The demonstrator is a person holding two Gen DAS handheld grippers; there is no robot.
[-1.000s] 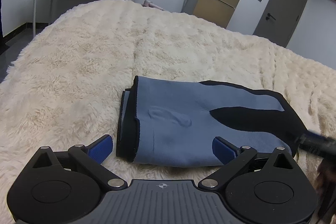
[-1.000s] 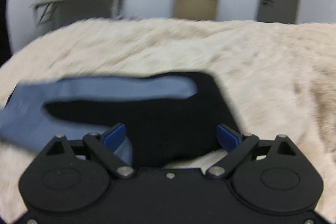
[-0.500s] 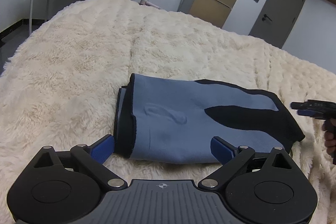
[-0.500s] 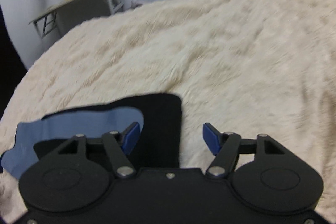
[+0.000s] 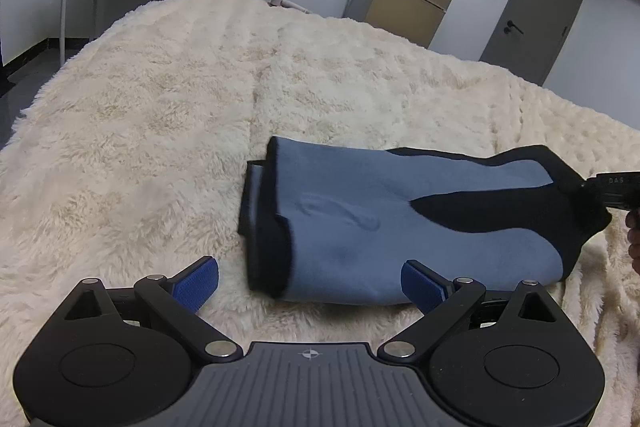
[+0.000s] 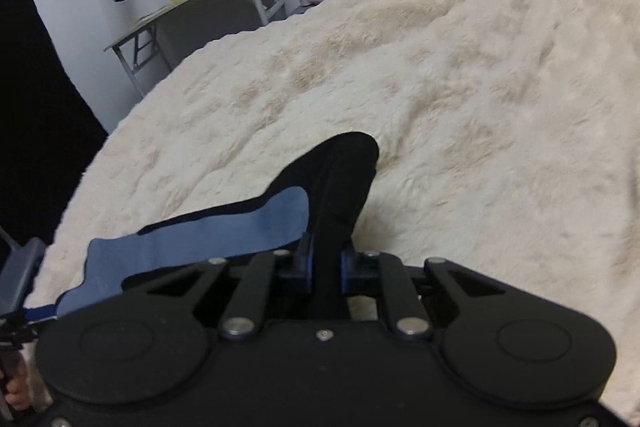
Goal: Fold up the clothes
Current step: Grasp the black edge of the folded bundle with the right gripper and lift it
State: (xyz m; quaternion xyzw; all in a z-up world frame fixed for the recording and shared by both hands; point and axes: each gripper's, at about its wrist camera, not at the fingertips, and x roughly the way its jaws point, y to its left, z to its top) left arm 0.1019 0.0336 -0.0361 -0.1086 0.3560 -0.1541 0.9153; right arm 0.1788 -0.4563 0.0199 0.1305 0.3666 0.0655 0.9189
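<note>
Folded blue-and-black garment (image 5: 400,227) on the fluffy cream bed (image 5: 160,131), bare blanket wide around it. Right tool (image 6: 326,259) pressed together, pinching the garment's black corner, raised off the bed. Left tool (image 5: 310,281) spread wide, hovering by the garment's near edge, touching nothing.

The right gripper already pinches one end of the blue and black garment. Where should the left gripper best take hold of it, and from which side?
Probably the near left corner of the garment, where the black-trimmed edge lies in stacked layers on the blanket. The open left gripper sits just in front of it, so come in low from the near side and close over all layers. The right gripper holds the opposite black end.
</note>
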